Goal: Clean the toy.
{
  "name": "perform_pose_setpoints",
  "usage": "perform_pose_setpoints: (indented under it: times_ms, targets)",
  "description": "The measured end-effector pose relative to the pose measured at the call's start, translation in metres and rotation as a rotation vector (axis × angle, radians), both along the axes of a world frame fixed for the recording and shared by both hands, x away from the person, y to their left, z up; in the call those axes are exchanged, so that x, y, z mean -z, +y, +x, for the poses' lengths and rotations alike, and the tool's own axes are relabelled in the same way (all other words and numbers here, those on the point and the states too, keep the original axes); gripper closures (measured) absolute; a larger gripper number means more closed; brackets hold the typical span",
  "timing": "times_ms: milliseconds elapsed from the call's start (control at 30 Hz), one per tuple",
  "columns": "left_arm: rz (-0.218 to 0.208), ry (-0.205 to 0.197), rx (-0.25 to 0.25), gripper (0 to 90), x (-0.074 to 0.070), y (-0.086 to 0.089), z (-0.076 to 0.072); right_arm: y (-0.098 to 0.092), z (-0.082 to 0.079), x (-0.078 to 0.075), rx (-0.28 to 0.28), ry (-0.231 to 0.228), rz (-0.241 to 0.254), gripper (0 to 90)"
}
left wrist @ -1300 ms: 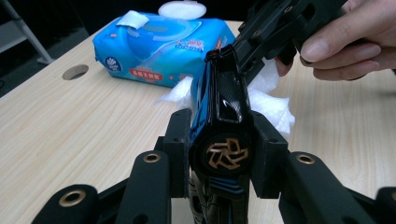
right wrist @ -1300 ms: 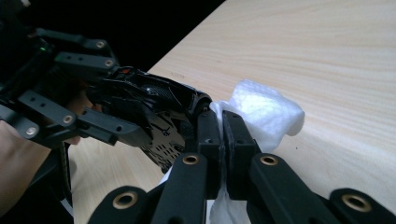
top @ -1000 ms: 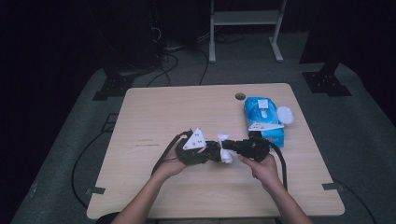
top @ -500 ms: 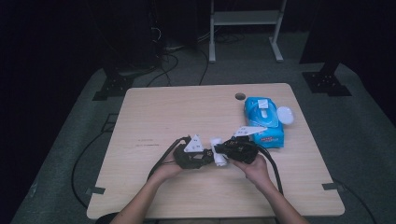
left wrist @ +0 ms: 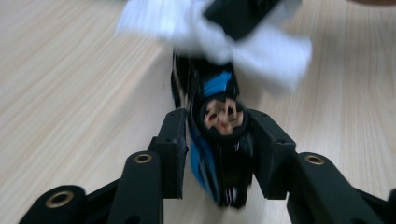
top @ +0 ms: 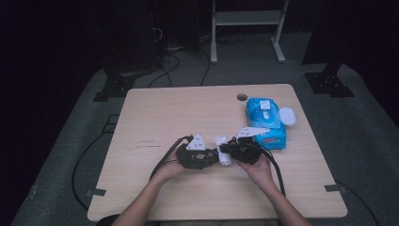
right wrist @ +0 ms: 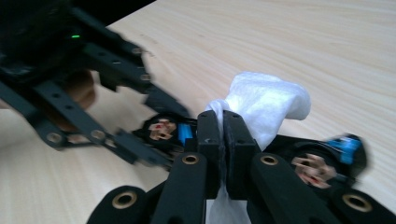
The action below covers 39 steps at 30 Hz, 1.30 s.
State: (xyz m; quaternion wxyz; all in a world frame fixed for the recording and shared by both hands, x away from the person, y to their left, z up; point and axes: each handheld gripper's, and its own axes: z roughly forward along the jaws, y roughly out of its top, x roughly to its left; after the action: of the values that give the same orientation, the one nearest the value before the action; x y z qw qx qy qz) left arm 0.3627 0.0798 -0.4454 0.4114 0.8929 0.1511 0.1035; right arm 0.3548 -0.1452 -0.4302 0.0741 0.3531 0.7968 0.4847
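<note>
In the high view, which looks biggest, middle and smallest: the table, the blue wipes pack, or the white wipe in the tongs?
1. Table: biggest by far.
2. Blue wipes pack: middle.
3. White wipe: smallest, partly hidden by the tongs.

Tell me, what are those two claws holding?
Left gripper: a black-and-blue object, by its round end, jaws just easing open. Right gripper: a white wipe, pinched mid-fold.

table's left half point(top: 155, 117) free (wipes pack point(top: 265, 123) crowds right).

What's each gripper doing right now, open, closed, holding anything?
Left gripper: jaws have just been opening a little, with the black and blue glasses between them.
Right gripper: shut on the white wipe.
</note>
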Motion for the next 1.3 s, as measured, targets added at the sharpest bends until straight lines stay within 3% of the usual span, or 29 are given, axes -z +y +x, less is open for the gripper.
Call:
perform_pose_setpoints:
  times_ms: [133,233,367,533,667,833,1033,1233,1300]
  targets:
    - [0.039,-0.015,-0.023,54.7,0.003,-0.009,0.001,0.013,-0.006,-0.001,-0.048,-0.02,-0.014,86.5]
    - [0.032,-0.01,-0.031,60.6,0.005,-0.005,0.003,0.014,-0.006,-0.002,-0.051,-0.027,-0.026,86.5]
    - [0.035,-0.027,-0.029,64.2,0.004,-0.002,0.003,0.003,-0.002,-0.003,-0.003,-0.049,-0.06,86.5]
    - [0.031,-0.017,-0.023,64.4,0.004,0.0,0.004,-0.02,0.004,-0.005,0.084,-0.083,-0.105,86.3]
    - [0.033,-0.01,-0.017,64.5,0.003,0.003,0.005,-0.03,0.008,-0.004,0.114,-0.069,-0.084,86.3]
    - [0.045,0.002,0.0,64.6,0.002,0.013,0.005,-0.021,0.003,-0.003,0.089,-0.076,-0.098,86.3]
    - [0.054,0.029,0.024,64.1,-0.001,0.029,0.006,-0.002,-0.004,-0.001,0.026,-0.074,-0.073,86.3]
    - [0.037,0.029,0.028,57.5,-0.004,0.025,0.006,0.005,-0.006,-0.001,0.001,-0.073,-0.074,86.3]
    - [0.063,0.018,0.024,54.7,-0.003,0.022,0.005,0.007,-0.007,-0.001,-0.006,-0.067,-0.064,86.3]
